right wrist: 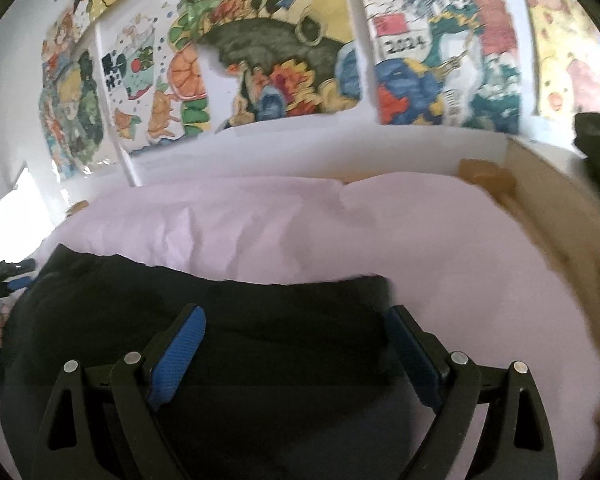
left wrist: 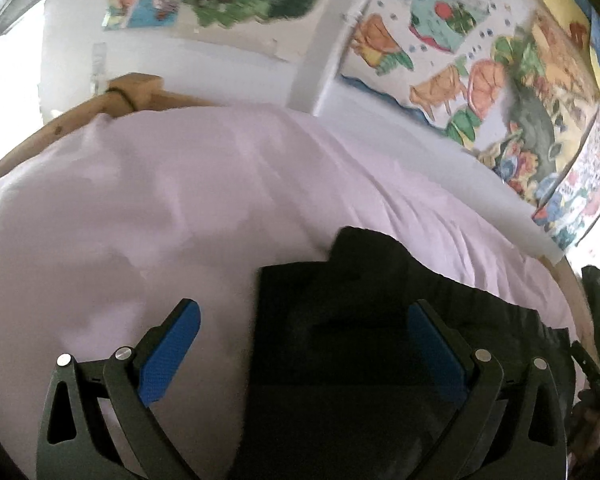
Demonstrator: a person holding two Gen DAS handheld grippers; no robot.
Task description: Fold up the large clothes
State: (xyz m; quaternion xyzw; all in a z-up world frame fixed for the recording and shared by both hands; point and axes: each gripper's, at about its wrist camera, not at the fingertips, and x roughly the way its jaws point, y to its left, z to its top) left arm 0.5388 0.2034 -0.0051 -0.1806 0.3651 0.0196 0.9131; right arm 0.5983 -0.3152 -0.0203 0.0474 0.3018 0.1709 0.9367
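Dark garment (left wrist: 360,320) folded flat on the pale lilac bed sheet (left wrist: 140,200), at the near edge of the bed. Left tool (left wrist: 304,316) spread wide above the garment's left edge, blue pads (left wrist: 168,356) clear of the cloth. Right tool (right wrist: 296,320) likewise spread wide over the garment's right end, nothing clamped. Wooden bed frame (right wrist: 548,216) at right; painted posters (right wrist: 284,60) on the far wall.
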